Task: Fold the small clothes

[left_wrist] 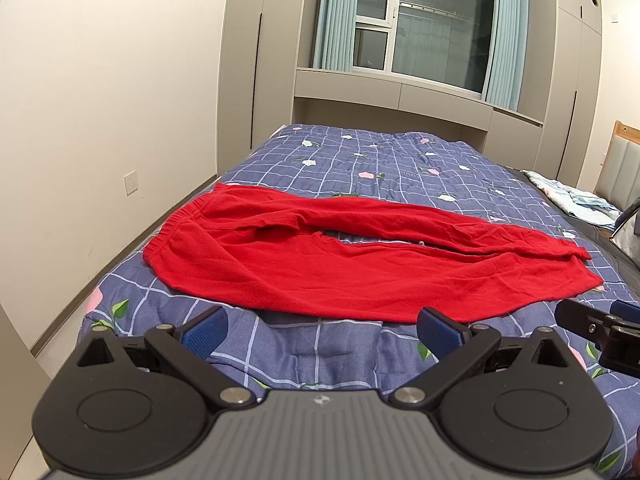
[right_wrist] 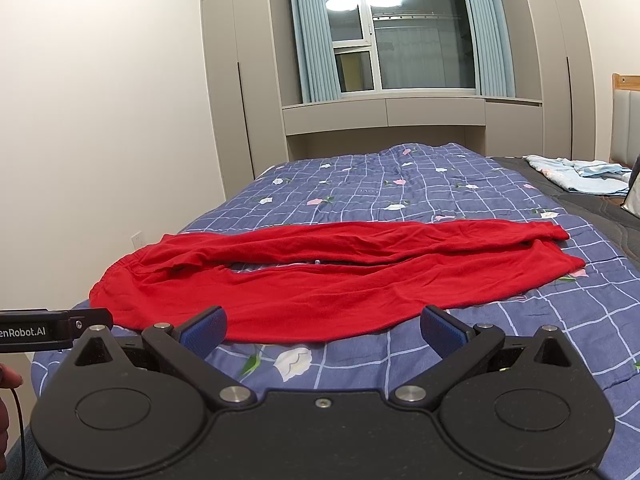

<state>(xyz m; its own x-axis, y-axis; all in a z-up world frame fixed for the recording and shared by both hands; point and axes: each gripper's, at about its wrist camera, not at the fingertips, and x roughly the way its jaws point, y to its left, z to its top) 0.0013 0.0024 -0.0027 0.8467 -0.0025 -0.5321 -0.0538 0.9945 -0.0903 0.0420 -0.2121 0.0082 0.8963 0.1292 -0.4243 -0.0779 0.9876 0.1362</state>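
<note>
A pair of red trousers (left_wrist: 304, 264) is laid flat across the quilt (left_wrist: 400, 160), just ahead of both grippers. The fabric is a bright, matte red knit with a fine nap. The elastic waistband, gathered and slightly puckered, is seen to the left of the left gripper (left_wrist: 320, 326), and the 2 legs are stretched out to the right, past the right gripper (right_wrist: 324, 326). The legs are parted by a narrow slit through which the quilt is visible; the far leg is creased along its length and its cuff rests over the near leg's end. The near edge of the near leg is found just beyond the left gripper's fingertips, untouched. Both grippers are held released, their blue-padded fingers (right_wrist: 204, 328) spread wide with nothing between them. A light blue cloth (right_wrist: 576, 174) is seen far off to the right.
</note>
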